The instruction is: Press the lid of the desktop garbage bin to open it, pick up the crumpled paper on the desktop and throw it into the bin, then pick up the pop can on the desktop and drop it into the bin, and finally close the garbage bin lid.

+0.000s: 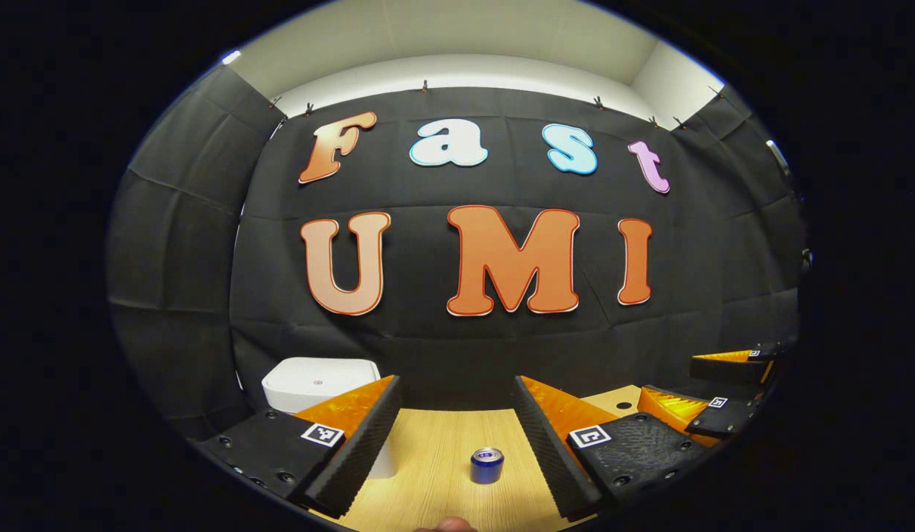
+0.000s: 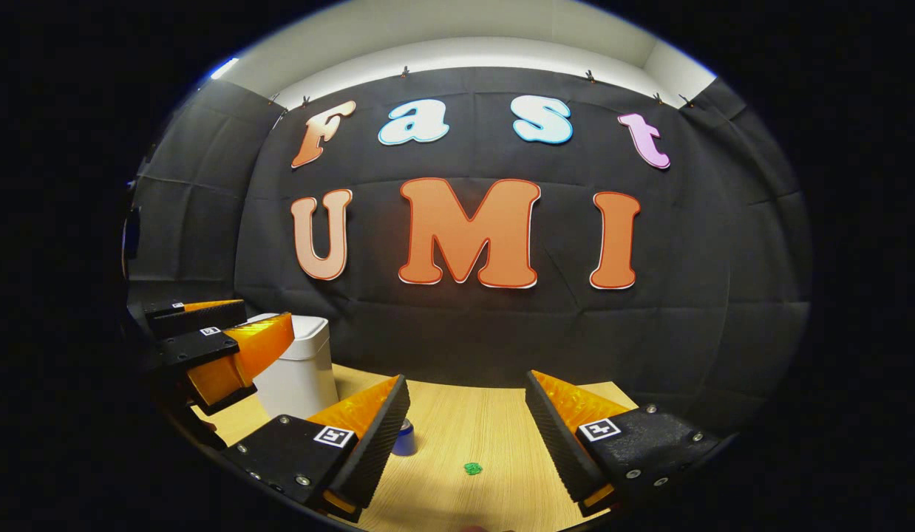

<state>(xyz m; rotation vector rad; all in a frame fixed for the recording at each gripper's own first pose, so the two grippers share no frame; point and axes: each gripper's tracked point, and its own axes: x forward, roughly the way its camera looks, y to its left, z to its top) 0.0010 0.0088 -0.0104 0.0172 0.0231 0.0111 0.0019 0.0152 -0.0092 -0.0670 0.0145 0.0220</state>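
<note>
The white desktop bin [image 1: 317,380] stands at the back left of the wooden table [image 1: 435,451], its lid down. A blue pop can [image 1: 487,465] stands upright on the table, between and below the fingers of my left gripper [image 1: 456,382], which is open and holds nothing. In the right gripper view the bin [image 2: 298,369] is at the left and the can [image 2: 406,437] is half hidden behind one finger. A small green crumpled paper [image 2: 472,468] lies on the table under my open right gripper [image 2: 466,378]. The left gripper [image 2: 269,314] hovers open in front of the bin.
The black cloth wall closes the back and both sides of the booth. My right gripper [image 1: 666,375] shows at the far right of the left gripper view, open, above the table's right part. A fingertip of a hand [image 1: 446,524] shows at the bottom edge.
</note>
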